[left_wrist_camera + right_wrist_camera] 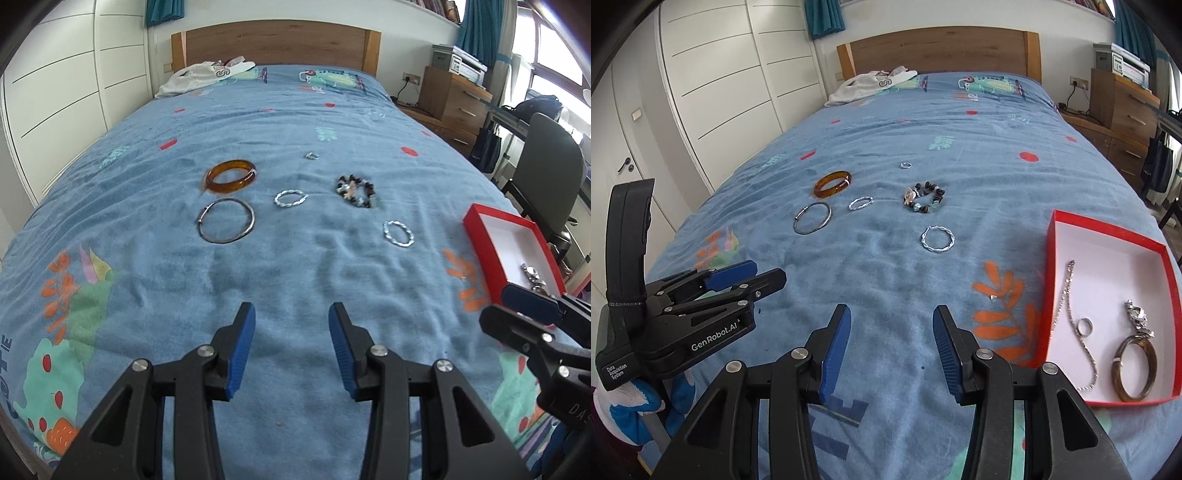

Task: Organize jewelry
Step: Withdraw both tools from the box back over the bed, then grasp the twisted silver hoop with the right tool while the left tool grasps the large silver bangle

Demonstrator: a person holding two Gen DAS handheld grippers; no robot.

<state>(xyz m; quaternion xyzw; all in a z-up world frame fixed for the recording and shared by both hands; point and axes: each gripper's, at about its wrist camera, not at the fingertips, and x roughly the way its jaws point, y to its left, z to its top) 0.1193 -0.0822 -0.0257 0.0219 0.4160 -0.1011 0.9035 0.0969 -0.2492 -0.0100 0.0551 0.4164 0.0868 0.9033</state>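
Six pieces still lie loose on the blue bedspread (295,258), in a cluster in the middle of the bed. The amber bangle (231,176) looks thick, rigid and glossy; I'd guess it is the heaviest and the likeliest to slip, so pinching across one side of its band seems safest. Just in front of it lies the thin metal bangle (226,220), stiff but flat against soft cloth, so a claw would probably have to press into the fabric to get under its wire. The two twisted silver bracelets (290,199) (398,233) look light, with a ropey surface that should grip well. The beaded bracelet (355,191) is probably strung and floppy; taken by one bead it would dangle. The small silver ring (311,156), farthest back, is the fiddliest, tiny and easy to push into the pile.

At the bed's right edge sits the red box (1052,266) with a white floor, already holding a chain, a ring, a brown bangle and a sparkly piece.

The left claw (291,325) hovers over bare bedspread, jaws spread wide and empty, well short of the cluster. The right claw (891,326) is likewise wide and empty, near the box's front corner.
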